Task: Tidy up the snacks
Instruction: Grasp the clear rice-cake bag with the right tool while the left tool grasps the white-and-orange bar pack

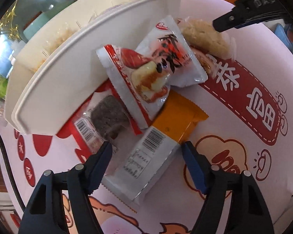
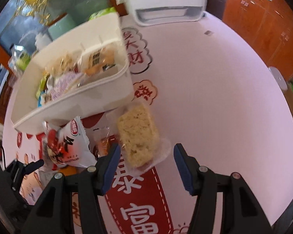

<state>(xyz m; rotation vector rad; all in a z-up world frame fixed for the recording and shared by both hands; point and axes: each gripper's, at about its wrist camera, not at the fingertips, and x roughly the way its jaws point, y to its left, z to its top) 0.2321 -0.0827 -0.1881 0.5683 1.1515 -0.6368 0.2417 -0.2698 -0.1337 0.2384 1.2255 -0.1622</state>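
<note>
Between the left gripper's [image 1: 146, 152] part-open fingers lies the orange-and-silver packet [image 1: 156, 152], ungripped; the right gripper's [image 2: 146, 156] fingers straddle the rice cake [image 2: 138, 134], also ungripped. Next, probably close, then lift into the white box [image 1: 64, 74].

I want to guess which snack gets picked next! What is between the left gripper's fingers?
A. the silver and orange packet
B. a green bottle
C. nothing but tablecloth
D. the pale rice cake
A: the silver and orange packet lies between the open fingers of the left gripper, not yet squeezed.
</note>
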